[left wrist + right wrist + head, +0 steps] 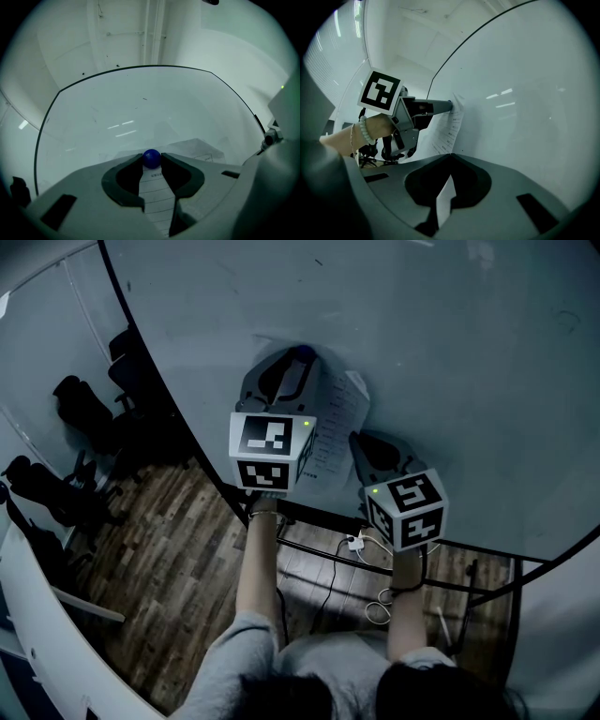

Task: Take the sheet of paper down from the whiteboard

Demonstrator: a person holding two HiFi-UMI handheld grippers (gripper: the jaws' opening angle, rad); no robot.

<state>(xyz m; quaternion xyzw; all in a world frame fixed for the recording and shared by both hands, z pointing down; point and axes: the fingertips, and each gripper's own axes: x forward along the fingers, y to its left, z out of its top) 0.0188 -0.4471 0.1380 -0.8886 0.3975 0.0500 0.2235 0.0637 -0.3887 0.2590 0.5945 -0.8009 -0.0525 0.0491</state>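
Note:
A printed sheet of paper (333, 432) hangs on the whiteboard (450, 352). At its top edge sits a round blue magnet (151, 158), and my left gripper (151, 161) is shut on that magnet, its tips against the board. The sheet (157, 192) runs down between the left jaws. My right gripper (451, 155) is shut on the sheet's lower part, and a strip of the paper (446, 197) shows in its jaw gap. The right gripper view also has the left gripper (449, 106) at the sheet's top (450, 126). In the head view the right gripper (358, 441) is below and right of the left gripper (298, 356).
Dark office chairs (80, 409) stand left of the board on a wooden floor (178, 549). The board's black stand bar and a white cable (356, 542) run below the grippers. The wearer's arms and grey sleeves fill the bottom centre.

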